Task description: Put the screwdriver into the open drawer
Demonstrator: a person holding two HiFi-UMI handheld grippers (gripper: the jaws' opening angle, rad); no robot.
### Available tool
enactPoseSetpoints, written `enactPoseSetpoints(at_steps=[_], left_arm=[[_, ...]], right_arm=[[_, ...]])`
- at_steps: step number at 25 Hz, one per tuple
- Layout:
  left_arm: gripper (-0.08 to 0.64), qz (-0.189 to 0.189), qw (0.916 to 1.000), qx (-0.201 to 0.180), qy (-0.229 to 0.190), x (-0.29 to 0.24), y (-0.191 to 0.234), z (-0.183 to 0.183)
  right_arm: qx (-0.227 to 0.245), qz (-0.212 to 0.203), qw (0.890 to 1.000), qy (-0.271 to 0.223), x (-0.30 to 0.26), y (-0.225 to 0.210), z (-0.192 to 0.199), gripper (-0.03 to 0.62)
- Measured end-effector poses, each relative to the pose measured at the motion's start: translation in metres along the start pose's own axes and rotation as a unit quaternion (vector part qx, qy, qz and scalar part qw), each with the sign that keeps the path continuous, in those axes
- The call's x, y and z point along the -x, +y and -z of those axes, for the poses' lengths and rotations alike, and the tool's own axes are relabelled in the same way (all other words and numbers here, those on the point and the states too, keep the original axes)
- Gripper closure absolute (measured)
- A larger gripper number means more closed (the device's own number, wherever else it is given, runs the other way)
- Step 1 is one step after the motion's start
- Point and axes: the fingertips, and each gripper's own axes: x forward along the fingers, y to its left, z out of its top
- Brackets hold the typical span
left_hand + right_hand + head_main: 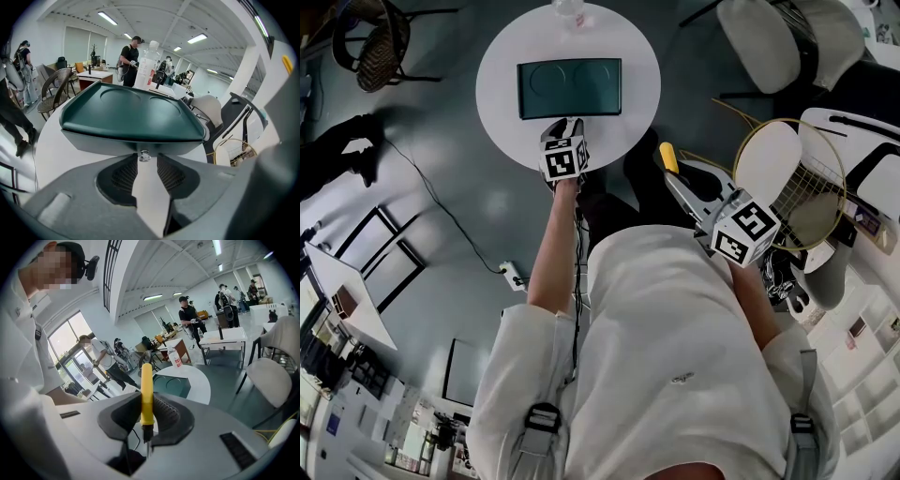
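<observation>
Screwdriver (146,390) is held tight in the jaws of the right gripper (146,420). The left gripper (148,164) has jaws wide around the knob (144,156) of the drawer (126,140); next, squeeze and pull it open.

screwdriver (146,394) handle: yellow | drawer box (126,115): dark green | table (502,84): white | marker cube (565,159): black-and-white squares

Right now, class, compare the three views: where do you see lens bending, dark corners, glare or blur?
Head view: dim overall, the white table brightest. Left gripper view: fisheye curves the box, corners black, ceiling lights glare. Right gripper view: same bending and black corners; screwdriver sharp.
</observation>
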Motion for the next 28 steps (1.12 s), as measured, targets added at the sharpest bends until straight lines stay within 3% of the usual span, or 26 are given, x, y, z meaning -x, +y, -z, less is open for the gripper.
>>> enactPoseSetpoints(at_steps=[10, 28], left_arm=[[0.476, -0.010, 0.9999, 0.005, -0.003, -0.003, 0.005, 0.002], [0.477, -0.019, 0.9997, 0.014, -0.005, 0.006, 0.002, 0.015]], right_arm=[[0.000, 0.001, 1.000, 0.003, 0.001, -0.002, 0.005, 0.511], [0.004, -0.007, 1.000, 0.001, 0.000, 0.003, 0.003, 0.511]])
